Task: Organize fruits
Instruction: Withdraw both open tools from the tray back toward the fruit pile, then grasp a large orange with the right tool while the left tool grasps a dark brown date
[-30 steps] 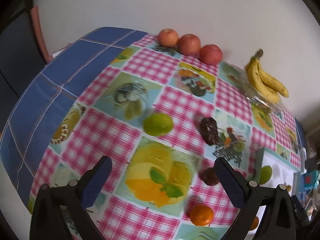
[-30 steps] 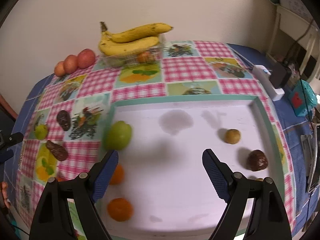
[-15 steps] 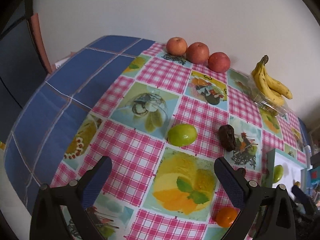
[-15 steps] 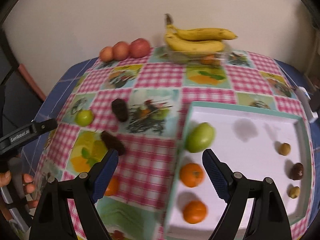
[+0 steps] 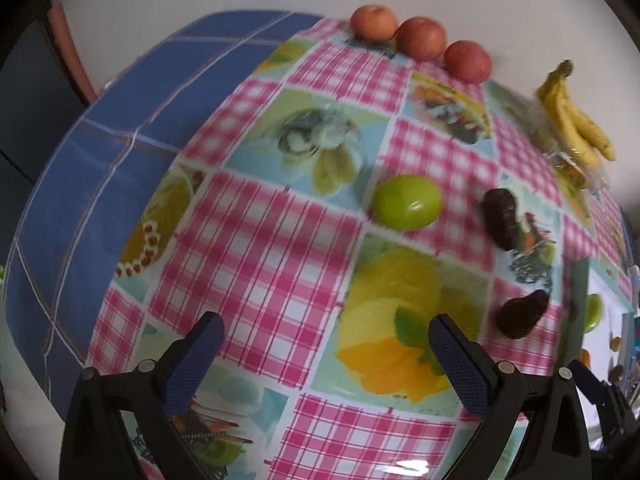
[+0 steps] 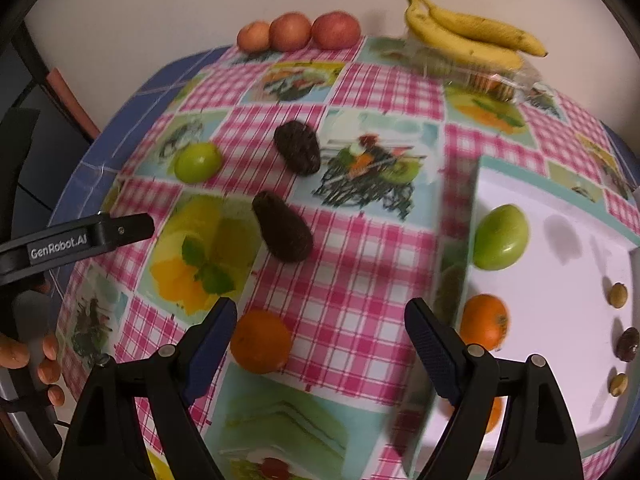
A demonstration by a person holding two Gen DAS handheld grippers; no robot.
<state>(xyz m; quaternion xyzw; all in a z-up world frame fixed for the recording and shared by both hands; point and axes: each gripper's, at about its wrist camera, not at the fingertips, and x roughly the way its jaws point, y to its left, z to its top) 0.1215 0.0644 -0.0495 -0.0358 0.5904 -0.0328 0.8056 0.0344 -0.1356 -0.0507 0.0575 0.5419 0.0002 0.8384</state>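
A green fruit [image 5: 407, 202] lies on the patterned cloth ahead of my left gripper [image 5: 326, 364], which is open and empty. Two dark brown fruits [image 5: 500, 218] [image 5: 522, 314] lie to its right. In the right wrist view an orange [image 6: 261, 341] sits just beside the left fingertip of my open right gripper [image 6: 320, 354]. The same green fruit [image 6: 197, 162] and dark fruits [image 6: 297, 147] [image 6: 282, 232] lie farther off. The white tray [image 6: 560, 248] at right holds a green fruit [image 6: 500, 237], oranges [image 6: 484, 321] and small brown fruits [image 6: 627, 343].
Three red apples [image 6: 296, 32] line the back wall. Bananas [image 6: 464, 38] rest on a clear plastic box [image 6: 486, 76]. The left gripper's arm [image 6: 80, 238] and a hand [image 6: 40, 356] show at the left edge. A blue cloth [image 5: 100, 152] covers the table's left side.
The right gripper swung left from over the tray to over the cloth near the loose orange. The left gripper moved closer to the green fruit.
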